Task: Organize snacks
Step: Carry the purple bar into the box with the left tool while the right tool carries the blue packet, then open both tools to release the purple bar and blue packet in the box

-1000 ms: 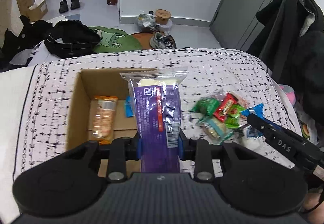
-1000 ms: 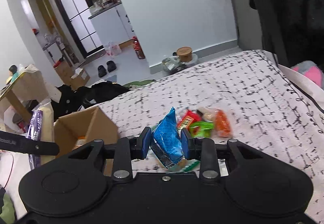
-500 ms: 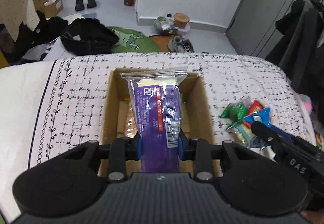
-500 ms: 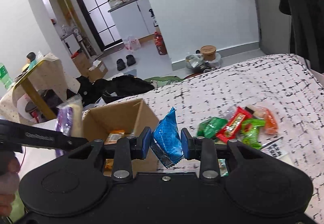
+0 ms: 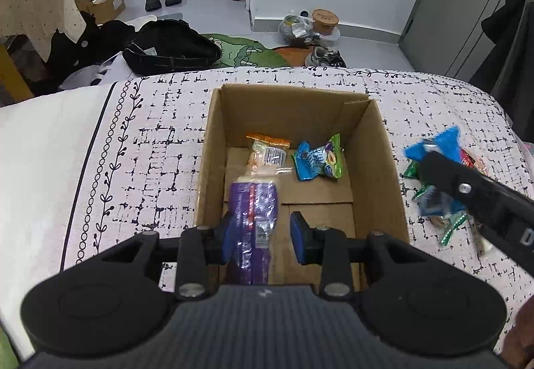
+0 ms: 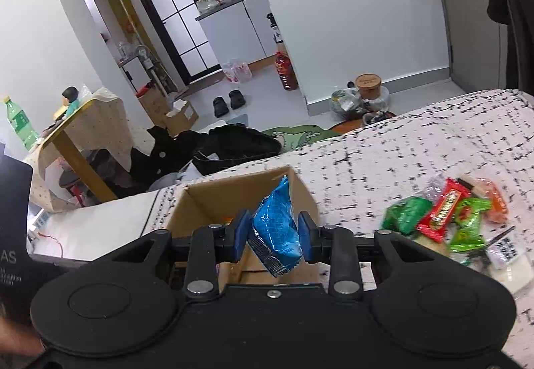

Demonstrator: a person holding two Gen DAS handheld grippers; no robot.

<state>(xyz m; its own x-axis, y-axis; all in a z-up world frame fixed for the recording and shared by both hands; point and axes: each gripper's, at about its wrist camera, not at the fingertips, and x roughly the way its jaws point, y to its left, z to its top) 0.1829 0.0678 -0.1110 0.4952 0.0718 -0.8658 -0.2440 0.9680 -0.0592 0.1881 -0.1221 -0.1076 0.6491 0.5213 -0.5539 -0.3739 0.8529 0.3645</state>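
Item: purple packet (image 5: 252, 202), long axis pointing away from me, loose between my parted left hand-held gripper (image 5: 260, 235), above cardboard box (image 5: 383, 148); right hand-held gripper (image 6: 274, 235) pinching blue packet (image 6: 275, 229)

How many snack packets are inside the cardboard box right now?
3: an orange packet at the back, a blue-green packet beside it, and the purple packet dropping between the left gripper's open jaws. Others may be hidden.

right gripper (image 5: 484, 199) body: showing a white "D", rest running off frame | left gripper (image 6: 13, 235) body: showing white "AS", small print beneath not resolving | purple packet (image 5: 253, 202), blue packet (image 6: 275, 229), loose snack wrappers (image 6: 444, 212): printing showing, none resolving
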